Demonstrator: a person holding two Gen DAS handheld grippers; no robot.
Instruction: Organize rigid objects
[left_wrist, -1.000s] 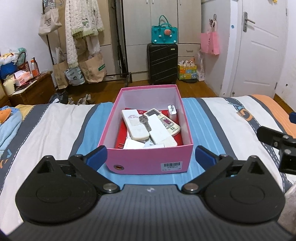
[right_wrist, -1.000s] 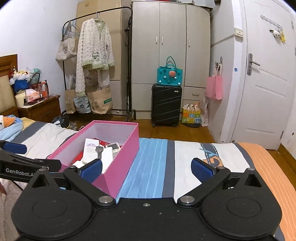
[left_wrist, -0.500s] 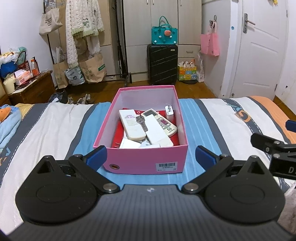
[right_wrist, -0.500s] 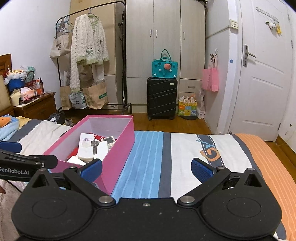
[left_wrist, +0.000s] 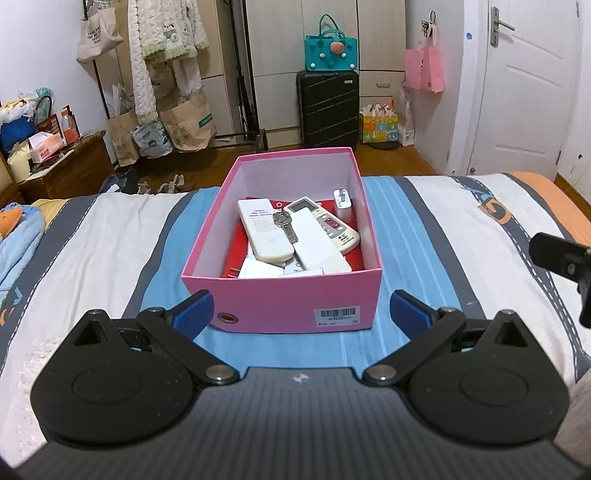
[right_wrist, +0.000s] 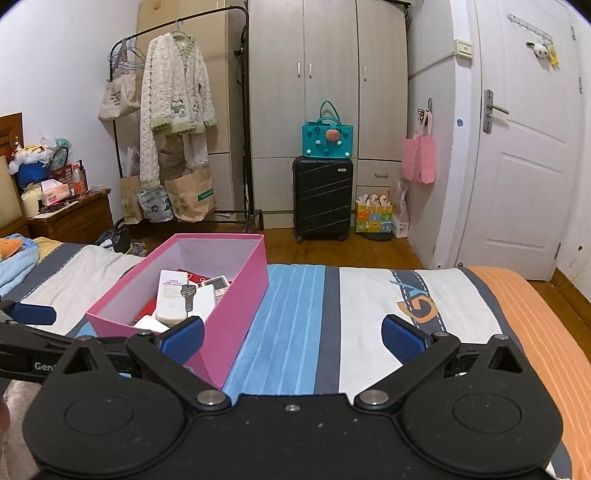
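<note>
A pink shoebox (left_wrist: 280, 302) (right_wrist: 236, 306) rests on the striped bed. It holds white remote controls (left_wrist: 264, 230) (right_wrist: 170, 295), a metal key (left_wrist: 284, 223) (right_wrist: 187, 295), a white charger (left_wrist: 342, 204) and small white items over a red card. My left gripper (left_wrist: 301, 312) is open just in front of the box's near wall, nothing between its blue pads. My right gripper (right_wrist: 293, 338) is open over the blue stripes to the right of the box, and it is empty. In the left wrist view a black part of the right gripper shows at the right edge; the left gripper's blue pad (right_wrist: 35, 314) shows in the right wrist view.
The striped bedspread (right_wrist: 369, 295) spreads left and right of the box. A light blue blanket (left_wrist: 18, 240) lies at the bed's left edge. Beyond the bed stand a black suitcase (right_wrist: 322, 197), a clothes rack (right_wrist: 177, 110), a wardrobe, a wooden nightstand (left_wrist: 62, 170) and a white door (right_wrist: 517, 166).
Both grippers have drawn back and risen a little, so the box sits slightly farther off. Nothing in the box moved, and both stay open.
</note>
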